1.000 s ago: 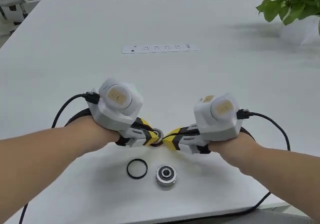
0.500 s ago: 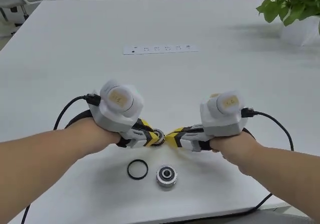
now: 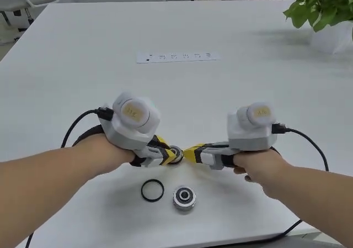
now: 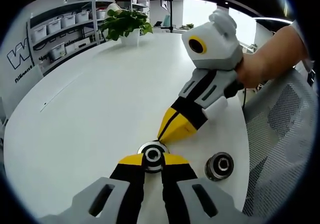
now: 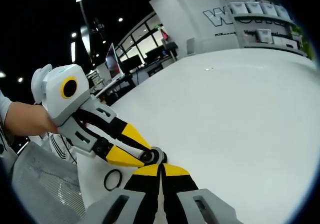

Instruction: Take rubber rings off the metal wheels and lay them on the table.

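Rubber ring (image 4: 142,149) could slip free: the left gripper (image 4: 152,160) clamps the metal wheel (image 3: 175,152), while the right gripper (image 5: 161,167), jaws together, merely meets its 3 o'clock rim.

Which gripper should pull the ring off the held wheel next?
Right, probably: the left gripper is clamping the wheel, and the right gripper has shut tips at its rim.

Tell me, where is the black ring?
In the head view the ring lies flat on the table, just left of the loose wheel, nearer the person than the left gripper.
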